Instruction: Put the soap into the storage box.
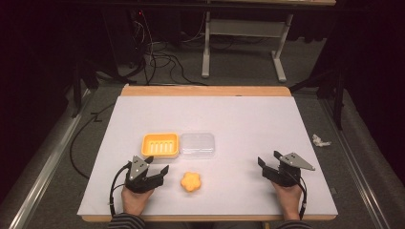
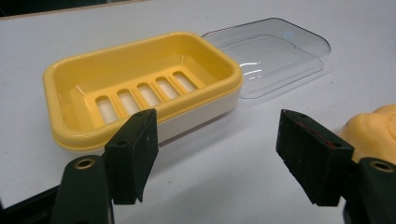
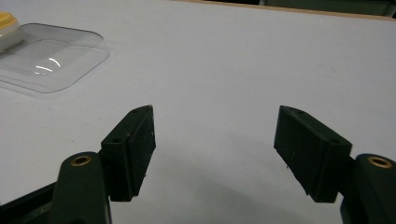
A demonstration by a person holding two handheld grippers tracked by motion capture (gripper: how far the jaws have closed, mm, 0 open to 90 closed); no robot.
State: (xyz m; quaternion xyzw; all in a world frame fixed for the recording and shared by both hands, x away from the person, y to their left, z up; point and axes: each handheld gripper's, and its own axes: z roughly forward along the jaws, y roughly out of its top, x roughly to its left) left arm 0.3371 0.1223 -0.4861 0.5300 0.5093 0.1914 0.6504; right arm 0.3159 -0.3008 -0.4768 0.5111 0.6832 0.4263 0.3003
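Note:
A yellow soap dish [image 1: 160,144] with a slotted floor sits left of centre on the white table, and its clear lid [image 1: 197,143] lies right beside it. An orange flower-shaped soap [image 1: 191,182] rests nearer the front edge. My left gripper [image 1: 156,164] stands open just left of the soap and in front of the dish. In the left gripper view the yellow soap dish [image 2: 140,84] lies ahead of the open jaws, the clear lid [image 2: 271,53] behind it, the soap [image 2: 373,133] at the right edge. My right gripper [image 1: 268,159] is open at the right, over bare table; its view catches the clear lid [image 3: 44,56].
The white table [image 1: 248,124] has a wooden rim along its far edge. A crumpled white scrap [image 1: 320,140] lies on the floor off the right side. Cables and a desk frame [image 1: 241,33] stand beyond the table.

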